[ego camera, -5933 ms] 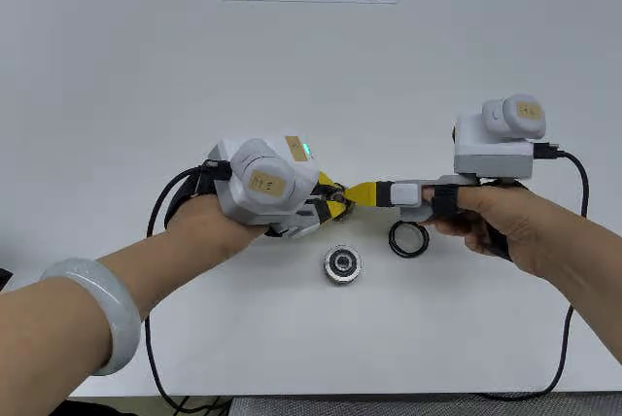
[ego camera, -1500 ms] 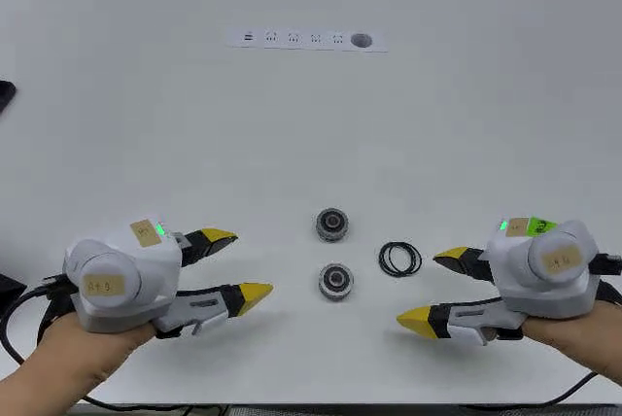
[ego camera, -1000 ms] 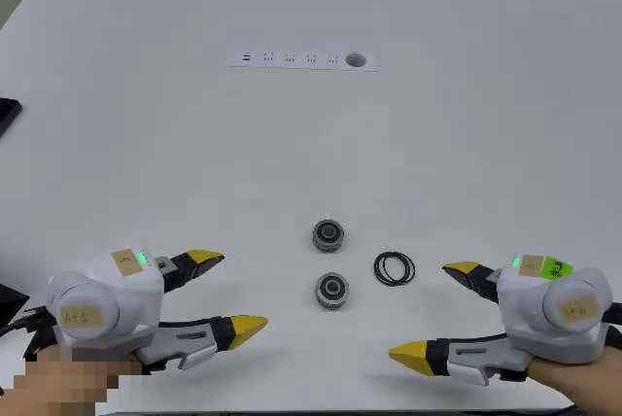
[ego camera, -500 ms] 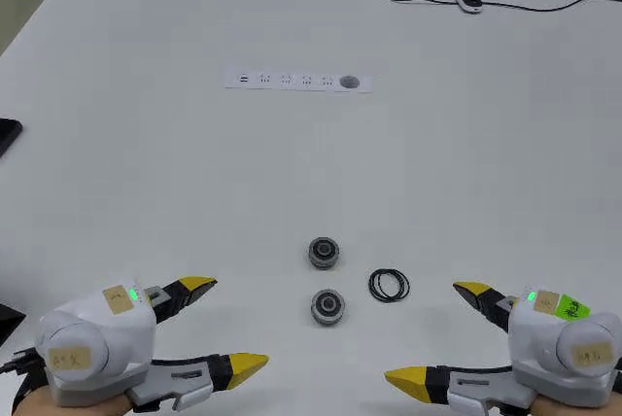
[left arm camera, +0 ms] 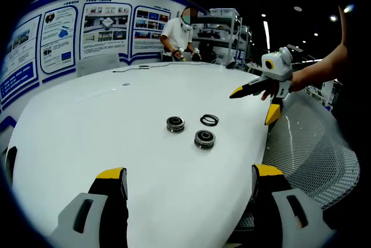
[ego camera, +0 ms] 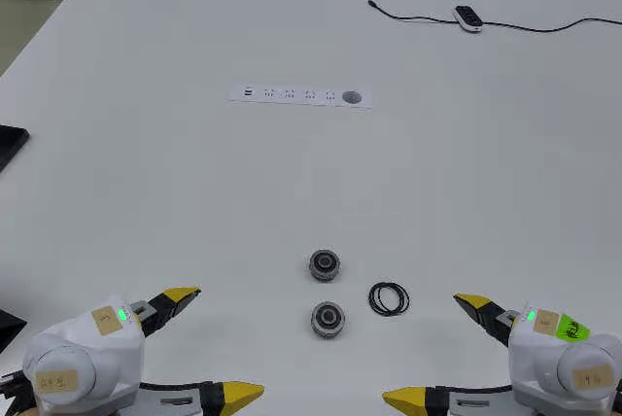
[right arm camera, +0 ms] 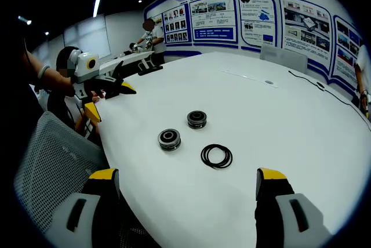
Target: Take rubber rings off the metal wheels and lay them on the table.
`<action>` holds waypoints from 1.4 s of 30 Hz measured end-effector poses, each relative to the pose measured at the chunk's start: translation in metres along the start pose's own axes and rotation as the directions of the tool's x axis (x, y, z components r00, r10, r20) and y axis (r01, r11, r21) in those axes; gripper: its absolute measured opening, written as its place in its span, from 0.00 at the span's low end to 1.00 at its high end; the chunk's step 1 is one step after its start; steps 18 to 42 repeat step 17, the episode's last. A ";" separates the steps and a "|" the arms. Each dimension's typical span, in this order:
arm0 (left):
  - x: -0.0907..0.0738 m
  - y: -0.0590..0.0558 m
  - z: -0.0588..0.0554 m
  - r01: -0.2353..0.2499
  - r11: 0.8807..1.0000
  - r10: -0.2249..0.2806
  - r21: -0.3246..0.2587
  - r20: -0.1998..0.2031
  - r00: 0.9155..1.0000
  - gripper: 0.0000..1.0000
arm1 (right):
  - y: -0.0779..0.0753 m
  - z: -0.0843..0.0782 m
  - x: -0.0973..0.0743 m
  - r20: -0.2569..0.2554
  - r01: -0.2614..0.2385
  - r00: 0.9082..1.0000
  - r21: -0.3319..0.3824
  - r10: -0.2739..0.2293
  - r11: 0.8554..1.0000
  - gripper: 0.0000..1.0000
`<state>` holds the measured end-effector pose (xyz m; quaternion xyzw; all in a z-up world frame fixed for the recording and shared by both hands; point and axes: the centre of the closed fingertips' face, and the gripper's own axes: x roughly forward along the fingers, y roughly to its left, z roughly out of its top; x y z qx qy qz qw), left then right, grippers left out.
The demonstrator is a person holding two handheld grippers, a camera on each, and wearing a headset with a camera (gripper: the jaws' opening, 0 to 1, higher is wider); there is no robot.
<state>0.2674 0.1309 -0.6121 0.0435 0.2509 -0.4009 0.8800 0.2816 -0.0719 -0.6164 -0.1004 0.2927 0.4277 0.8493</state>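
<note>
1. A wide white table [ego camera: 194, 192] fills the head view. One white power strip [ego camera: 300, 96] lies far across it, and one small dark remote [ego camera: 468, 17] on a cable lies near the far edge.
2. In the gripper views, blue-and-white posters [right arm camera: 255, 13] line the wall behind the table. A grey mesh chair [right arm camera: 52, 161] stands at the table's edge.
3. Two metal wheels lie on the table near its front. The farther wheel [ego camera: 325, 264] and the nearer wheel [ego camera: 328, 319] sit close together but do not touch.
4. The rubber rings [ego camera: 389, 299] lie flat on the table in one overlapping black bunch. They are just right of the two wheels and touch neither. Their exact number cannot be told.
5. The left gripper [ego camera: 216, 343] hangs at the front left of the table, well apart from the wheels. Its two yellow-tipped jaws are spread wide and hold nothing.
6. The right gripper [ego camera: 432, 350] hangs at the front right, near the rings but clear of them. Its two jaws are also spread wide and hold nothing.
</note>
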 end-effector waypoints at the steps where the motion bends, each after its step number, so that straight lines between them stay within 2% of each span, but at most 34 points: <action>1: -0.001 0.001 -0.001 -0.003 1.000 0.003 -0.001 -0.004 1.000 0.91 | -0.001 0.000 -0.001 -0.003 0.002 1.000 0.001 -0.002 1.000 0.99; 17: 0.000 0.006 -0.005 -0.038 0.999 0.037 -0.017 -0.037 0.999 0.99 | -0.007 -0.008 -0.005 -0.015 0.019 1.000 0.029 -0.018 0.999 0.99; 42: 0.000 0.006 -0.005 -0.038 0.999 0.037 -0.017 -0.037 0.999 0.99 | -0.007 -0.008 -0.005 -0.015 0.019 1.000 0.029 -0.018 0.999 0.99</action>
